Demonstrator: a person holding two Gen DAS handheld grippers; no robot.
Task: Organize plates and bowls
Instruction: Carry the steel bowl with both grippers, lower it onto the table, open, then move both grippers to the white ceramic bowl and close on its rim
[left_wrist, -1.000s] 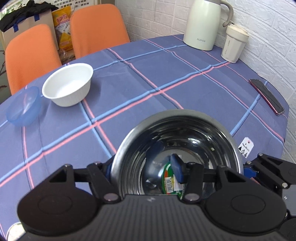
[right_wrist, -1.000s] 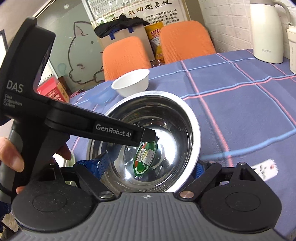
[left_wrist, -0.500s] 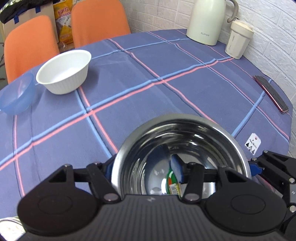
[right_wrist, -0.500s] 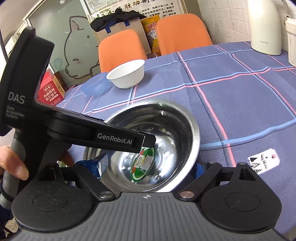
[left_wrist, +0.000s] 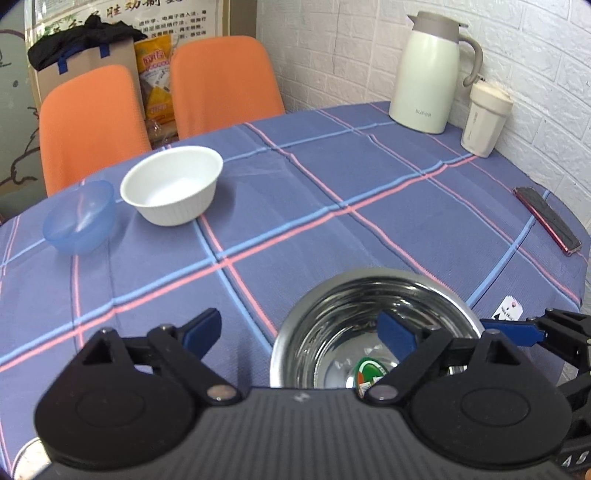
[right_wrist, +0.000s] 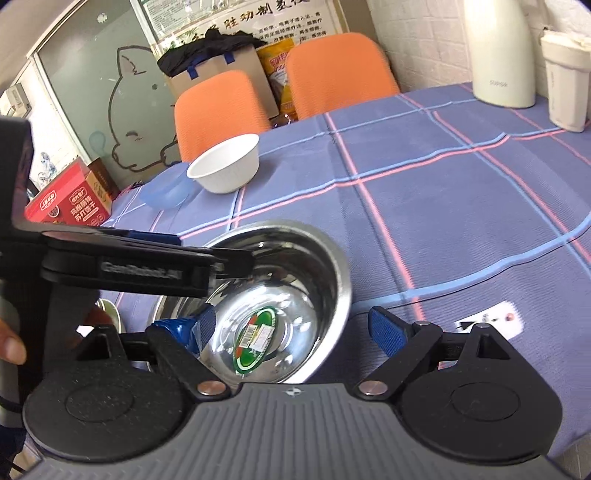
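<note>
Steel bowl (left_wrist: 373, 321) sat at the table's (left_wrist: 332, 166) near edge. Your left gripper (left_wrist: 299, 332) was opening wide, straddling its left rim without contact. Your right gripper (right_wrist: 291, 328) straddled its right rim, pads clear.

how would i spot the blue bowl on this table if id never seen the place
Start at the round table with its purple checked cloth, and look to the far edge in front of the two orange chairs. Two small bowls sit close together there. The blue bowl is the translucent one nearer the table's edge; the white bowl beside it is opaque, ribbed and larger.
</note>
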